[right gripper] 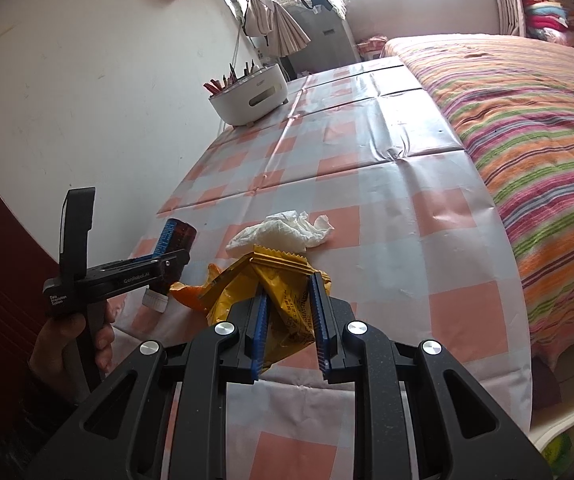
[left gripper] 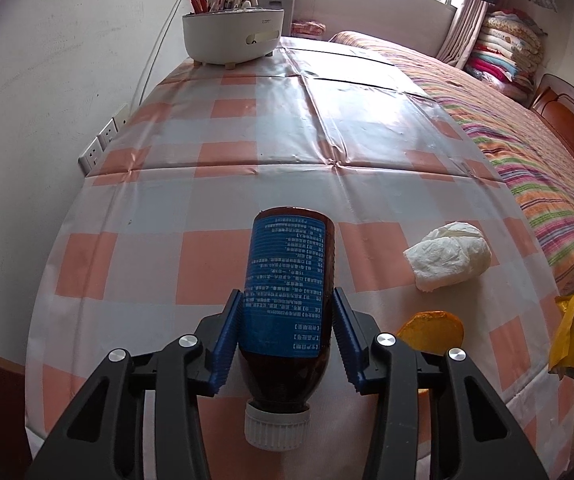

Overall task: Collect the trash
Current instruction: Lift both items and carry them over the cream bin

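My left gripper (left gripper: 287, 304) is shut on a brown bottle (left gripper: 289, 280) with a blue label and a white cap, cap toward the camera, held just above the checked tablecloth (left gripper: 191, 208). It also shows in the right wrist view (right gripper: 175, 240). My right gripper (right gripper: 289, 292) is shut on a crumpled yellow wrapper (right gripper: 279, 292), which shows at the right edge of the left wrist view (left gripper: 571, 332). A crumpled white tissue (left gripper: 449, 256) lies on the table, and an orange peel (left gripper: 431, 330) lies near my left gripper. Both show in the right wrist view: the tissue (right gripper: 283, 230), the peel (right gripper: 191, 294).
A white tub of utensils (left gripper: 233, 34) stands at the table's far end by the wall. A bed with a striped cover (right gripper: 527, 120) runs along the table's right side. Wall sockets (left gripper: 101, 142) sit at the left. Folded blankets (left gripper: 503, 52) are stacked far right.
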The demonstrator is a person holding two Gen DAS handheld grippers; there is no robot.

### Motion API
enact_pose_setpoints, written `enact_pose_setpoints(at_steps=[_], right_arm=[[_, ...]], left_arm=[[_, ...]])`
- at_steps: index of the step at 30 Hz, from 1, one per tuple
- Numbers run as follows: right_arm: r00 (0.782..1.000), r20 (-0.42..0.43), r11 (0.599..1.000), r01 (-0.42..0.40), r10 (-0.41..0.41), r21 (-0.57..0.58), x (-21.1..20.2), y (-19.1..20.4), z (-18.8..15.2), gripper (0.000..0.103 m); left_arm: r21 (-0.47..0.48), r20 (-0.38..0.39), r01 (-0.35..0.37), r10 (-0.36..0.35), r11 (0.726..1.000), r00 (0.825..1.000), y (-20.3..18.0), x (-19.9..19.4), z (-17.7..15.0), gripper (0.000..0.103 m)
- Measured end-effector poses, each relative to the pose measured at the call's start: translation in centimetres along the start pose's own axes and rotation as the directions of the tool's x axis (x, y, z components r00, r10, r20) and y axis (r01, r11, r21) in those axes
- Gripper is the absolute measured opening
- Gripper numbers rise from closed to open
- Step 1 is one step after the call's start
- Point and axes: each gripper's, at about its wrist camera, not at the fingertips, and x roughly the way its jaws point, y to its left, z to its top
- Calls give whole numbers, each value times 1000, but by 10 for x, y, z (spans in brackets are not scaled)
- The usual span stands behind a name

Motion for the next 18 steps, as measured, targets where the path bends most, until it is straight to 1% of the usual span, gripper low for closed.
enact_pose_setpoints(at_steps=[4,10,15,18], right_arm=[[1000,6,1000,9,-9,-10,-6,1,-3,19],[999,29,1000,19,-19,-23,-25,-1,-8,19],[998,48,999,31,-30,-20,-42,-7,-15,19],[998,58,999,38,-38,-12,-51,-13,-20,19]], left_arm=[[-22,37,7,-6,1000,999,4,-19,-3,42],[-51,98,51,-46,997,994,-2,-51,-9,42],[-49,152,109,-100,993,983,-19,-80,-16,42],[-33,181,149,-140,988,973,-34,-97,-19,42]])
